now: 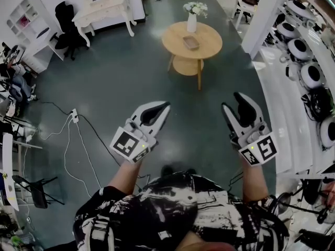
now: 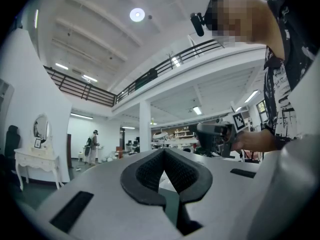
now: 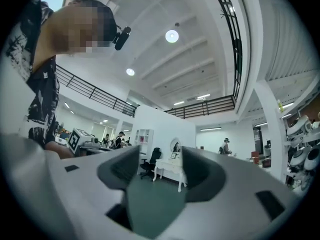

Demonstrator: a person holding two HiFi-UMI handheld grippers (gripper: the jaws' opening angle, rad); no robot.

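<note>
You're holding the left gripper (image 1: 166, 105) pinched shut on nothing and the right gripper (image 1: 231, 101) spread wide, both over the floor (image 1: 131, 77).

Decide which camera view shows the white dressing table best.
The head view: the white dressing table appears largest, with its top and legs clear. The left gripper view shows it small and dim at the left edge. The right gripper view shows it small and distant, mid-frame.
</note>
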